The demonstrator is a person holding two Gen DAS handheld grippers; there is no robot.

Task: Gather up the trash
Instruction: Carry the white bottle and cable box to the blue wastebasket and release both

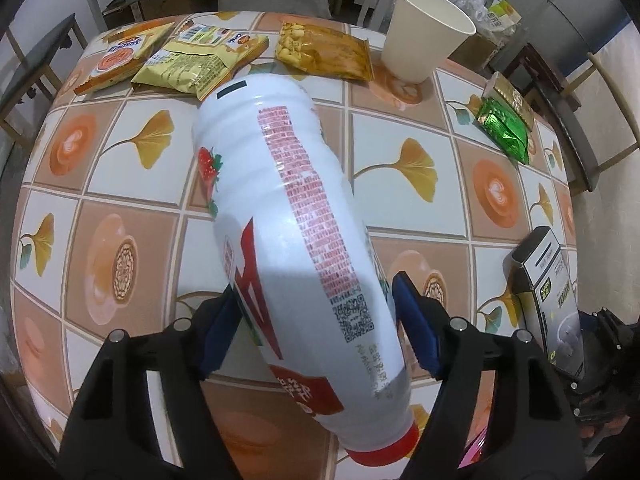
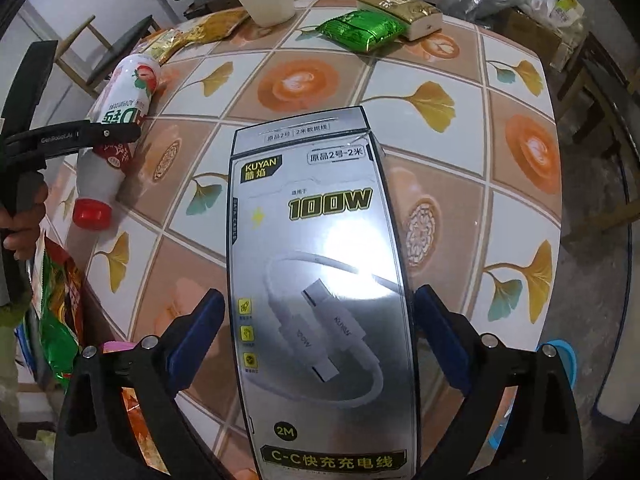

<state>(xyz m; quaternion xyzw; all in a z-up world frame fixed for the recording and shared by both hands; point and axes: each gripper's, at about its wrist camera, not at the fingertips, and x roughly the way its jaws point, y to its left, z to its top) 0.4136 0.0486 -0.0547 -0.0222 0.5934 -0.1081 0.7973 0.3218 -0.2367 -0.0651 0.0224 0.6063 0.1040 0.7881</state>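
My left gripper (image 1: pixel 316 328) is shut on a white strawberry-drink bottle (image 1: pixel 280 208) with a red cap, held over the tiled table; the bottle also shows in the right wrist view (image 2: pixel 120 120) at the left edge. My right gripper (image 2: pixel 316 332) is shut on a silver cable box (image 2: pixel 320 280) marked 100W, held above the table; the box also shows in the left wrist view (image 1: pixel 548 292). On the far side lie snack wrappers (image 1: pixel 184 60), a yellow snack bag (image 1: pixel 324 52), a paper cup (image 1: pixel 424 32) and a green packet (image 1: pixel 504 128).
A gold box (image 2: pixel 400 12) lies beside the green packet (image 2: pixel 360 30). A bag with colourful wrappers (image 2: pixel 56 320) hangs off the table's near left edge. Chairs stand around the table (image 2: pixel 520 240); cluttered bags sit behind it.
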